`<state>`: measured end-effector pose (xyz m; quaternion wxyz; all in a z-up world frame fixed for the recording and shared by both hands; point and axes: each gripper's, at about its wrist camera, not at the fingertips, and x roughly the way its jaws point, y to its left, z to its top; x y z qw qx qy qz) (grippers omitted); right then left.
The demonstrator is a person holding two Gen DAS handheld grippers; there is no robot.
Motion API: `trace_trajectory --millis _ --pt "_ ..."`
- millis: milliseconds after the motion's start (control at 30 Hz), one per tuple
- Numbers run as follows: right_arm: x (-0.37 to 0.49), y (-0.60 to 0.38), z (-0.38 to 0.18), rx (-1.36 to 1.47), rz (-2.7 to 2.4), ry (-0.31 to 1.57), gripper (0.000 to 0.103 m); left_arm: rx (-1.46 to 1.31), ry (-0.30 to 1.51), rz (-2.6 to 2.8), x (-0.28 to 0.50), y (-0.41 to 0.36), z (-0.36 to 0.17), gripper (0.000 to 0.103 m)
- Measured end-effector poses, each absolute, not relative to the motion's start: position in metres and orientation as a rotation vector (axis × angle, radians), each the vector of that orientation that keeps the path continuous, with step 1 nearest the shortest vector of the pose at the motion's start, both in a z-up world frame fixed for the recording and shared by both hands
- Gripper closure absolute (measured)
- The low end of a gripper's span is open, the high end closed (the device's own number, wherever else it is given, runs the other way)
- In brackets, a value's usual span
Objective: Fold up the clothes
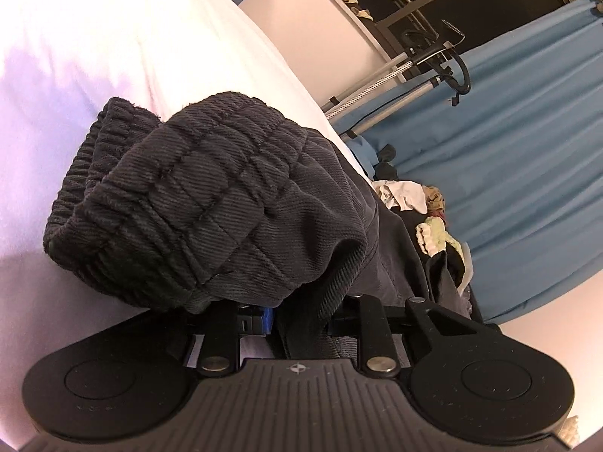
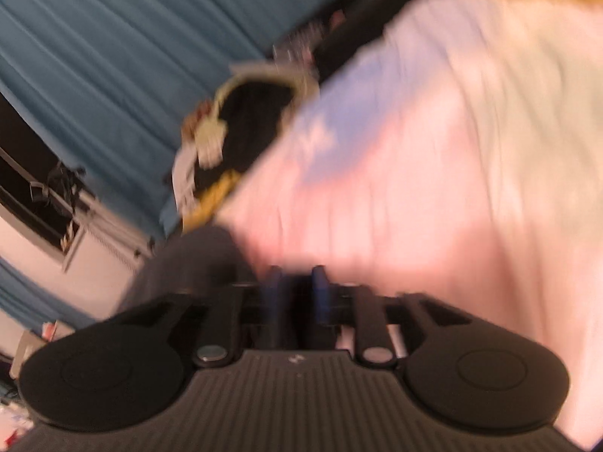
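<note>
A white bed sheet (image 1: 94,56) fills most of both views and serves as the folding surface; behind it hangs a blue curtain (image 1: 527,150), and at the bed's far edge lies a heap of unsorted laundry (image 1: 426,203), presumably waiting its turn. On the sheet lies the garment in hand, dark trousers (image 1: 196,203) with a gathered elastic waistband, bunched and doubled over toward the camera. The left gripper (image 1: 286,312) sits right at that waistband with dark cloth draped between its fingers; they stand narrowly apart, and the fabric hides the pads, so I judge it to be gripping the cloth, likely to carry the waist end over into a fold. The right gripper (image 2: 297,293), seen through heavy blur, points low over the sheet beside a dark cloth edge (image 2: 188,263); its blue-padded fingers (image 2: 320,293) stand moderately apart with nothing visibly between them, probably readying to take another hold.
</note>
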<state>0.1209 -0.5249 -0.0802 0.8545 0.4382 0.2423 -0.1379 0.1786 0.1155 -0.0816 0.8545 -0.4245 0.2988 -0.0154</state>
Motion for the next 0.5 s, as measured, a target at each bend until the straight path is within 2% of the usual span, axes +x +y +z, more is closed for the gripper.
trace_trajectory --millis 33,67,233,267,300,333,367,500 --pt "0.122 -0.519 -0.085 0.959 -0.269 0.523 0.036 -0.892 0.629 -0.033 0.178 0.116 -0.081 0.075" --pt "0.124 -0.514 -0.091 0.996 -0.247 0.536 0.031 -0.891 0.628 -0.033 0.176 0.115 -0.081 0.075" --pt "0.132 -0.478 -0.088 0.917 -0.182 0.567 0.034 -0.864 0.625 -0.029 0.175 0.111 -0.082 0.074" --pt "0.135 -0.472 -0.089 0.878 -0.175 0.574 0.041 -0.866 0.625 -0.029 0.177 0.111 -0.083 0.073" --pt "0.139 -0.469 -0.094 0.86 -0.188 0.575 0.059 -0.869 0.625 -0.032 0.177 0.112 -0.084 0.073" --pt "0.142 -0.469 -0.103 0.851 -0.213 0.587 0.07 -0.874 0.625 -0.035 0.177 0.112 -0.085 0.072" --pt "0.145 -0.47 -0.111 0.842 -0.237 0.599 0.09 -0.879 0.626 -0.041 0.177 0.113 -0.087 0.072" --pt "0.153 -0.477 -0.109 0.77 -0.274 0.568 0.099 -0.918 0.625 -0.053 0.178 0.119 -0.092 0.07"
